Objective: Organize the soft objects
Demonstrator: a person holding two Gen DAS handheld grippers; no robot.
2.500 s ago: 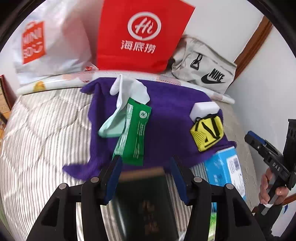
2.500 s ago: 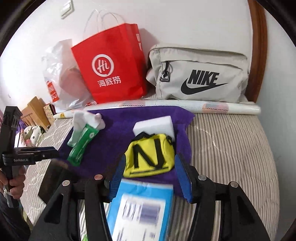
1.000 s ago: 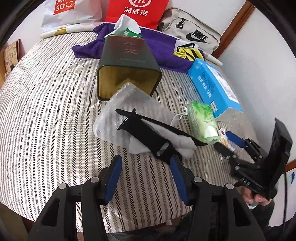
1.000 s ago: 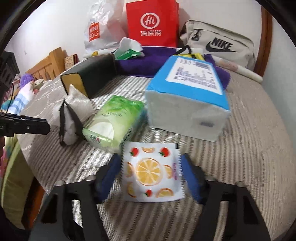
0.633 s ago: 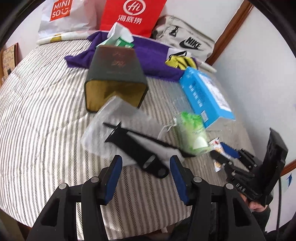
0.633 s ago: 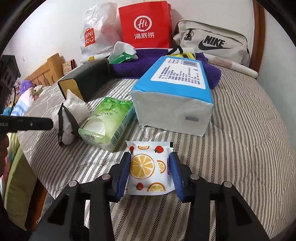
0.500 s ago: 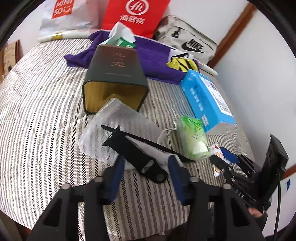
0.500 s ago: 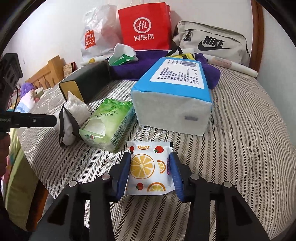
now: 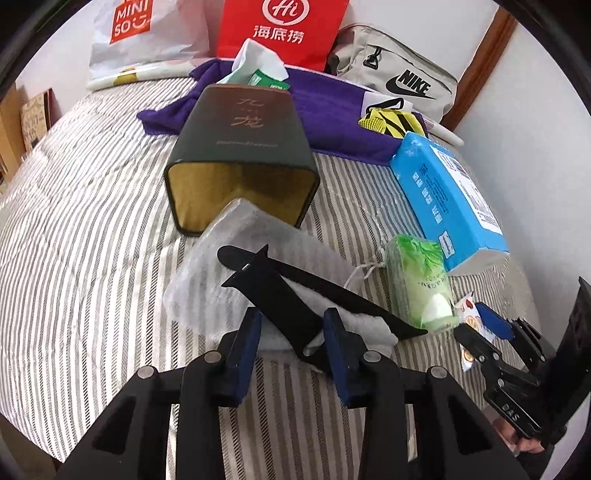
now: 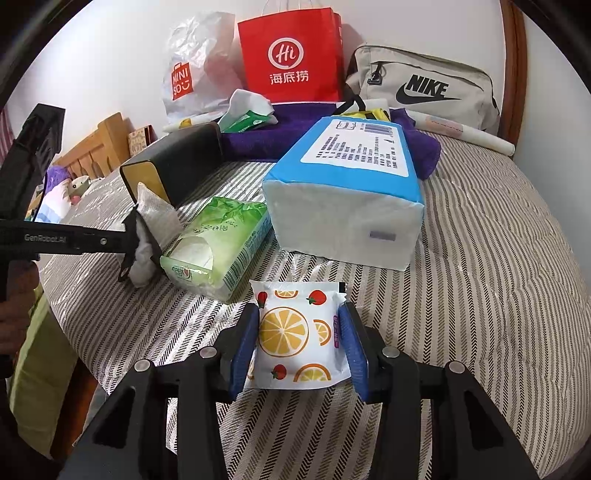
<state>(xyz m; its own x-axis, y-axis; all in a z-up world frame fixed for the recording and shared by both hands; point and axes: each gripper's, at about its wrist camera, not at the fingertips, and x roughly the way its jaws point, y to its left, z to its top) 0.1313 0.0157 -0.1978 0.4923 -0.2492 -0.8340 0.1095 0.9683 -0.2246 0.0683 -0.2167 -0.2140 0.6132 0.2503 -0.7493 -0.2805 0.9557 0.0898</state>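
A white mesh pouch (image 9: pixel 221 273) with a black strap (image 9: pixel 280 291) lies on the striped bed cover (image 9: pixel 74 221). My left gripper (image 9: pixel 293 332) straddles its near end. The jaws are closing, and both pads touch the strap and cloth between them. In the right wrist view the left gripper (image 10: pixel 125 240) pinches the pouch (image 10: pixel 155 214) from the left. My right gripper (image 10: pixel 299 332) holds a small orange-print packet (image 10: pixel 291 332), which bulges between both pads while the jaws ease open slightly. That right gripper (image 9: pixel 476 325) also shows at the bed's right edge.
A green tissue pack (image 10: pixel 221 236) and a blue tissue pack (image 10: pixel 351 184) lie just beyond the packet. A dark box (image 9: pixel 243 129) lies on its side, open towards me. Behind it are a purple towel (image 9: pixel 332 107), a yellow pouch (image 9: pixel 391 122), a red bag (image 9: pixel 284 29) and a grey Nike bag (image 9: pixel 402 81).
My left gripper has moved forward over the pouch's near end and its jaws have narrowed onto the strap. The right jaws have closed in on the orange-print packet and stayed in place.
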